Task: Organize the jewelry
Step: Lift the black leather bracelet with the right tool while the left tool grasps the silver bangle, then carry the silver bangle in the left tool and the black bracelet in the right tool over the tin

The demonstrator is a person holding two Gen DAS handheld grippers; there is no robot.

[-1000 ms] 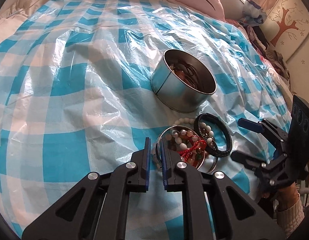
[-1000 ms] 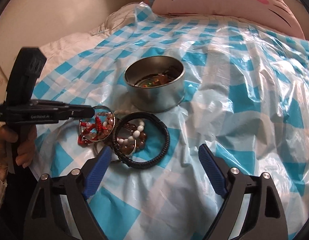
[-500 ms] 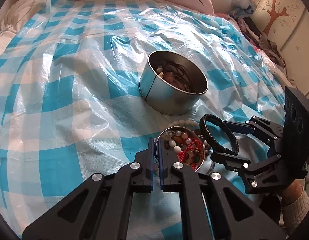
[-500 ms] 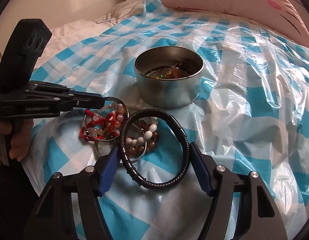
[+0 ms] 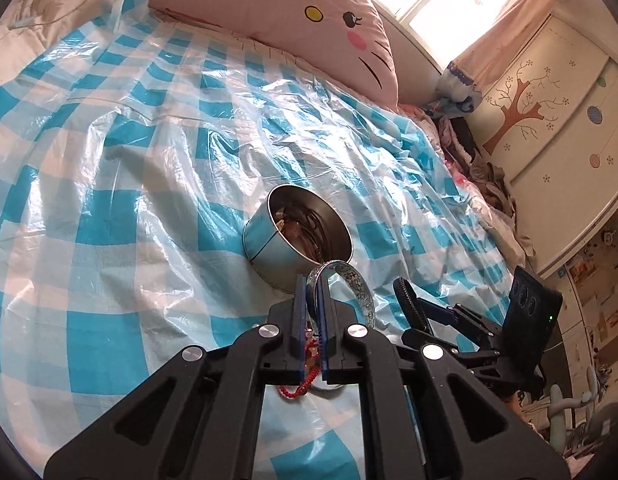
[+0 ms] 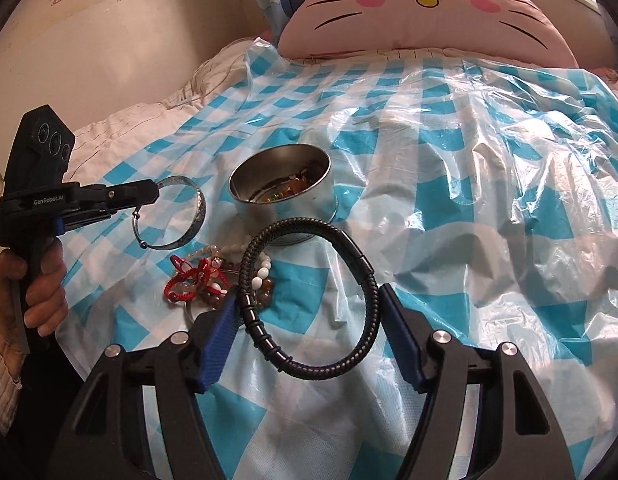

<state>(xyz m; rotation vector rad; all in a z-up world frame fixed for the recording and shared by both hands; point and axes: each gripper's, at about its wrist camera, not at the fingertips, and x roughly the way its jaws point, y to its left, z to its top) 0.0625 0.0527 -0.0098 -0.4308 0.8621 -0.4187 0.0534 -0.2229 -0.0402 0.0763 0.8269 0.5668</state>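
From the left wrist view, my left gripper point(image 5: 313, 300) clamps the engraved silver bangle point(image 5: 357, 286) before the round steel tin point(image 5: 299, 246). The right wrist view alone shows my right gripper point(image 6: 309, 314) gripping the black braided bracelet point(image 6: 367, 280) above the red-and-white bead pile point(image 6: 213, 278).

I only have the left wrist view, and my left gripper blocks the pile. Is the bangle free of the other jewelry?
Observer: Yes. In the right wrist view the silver bangle, pinched by the left gripper, hangs apart from the pile, left of the tin.
Operator: What lies on the sheet?
Observer: A red cord bracelet tangled with bead bracelets, in front of the tin.
Operator: Does the right gripper have the black bracelet?
Observer: Yes. The right gripper squeezes the black bracelet from outside, with one finger on each side of the loop.
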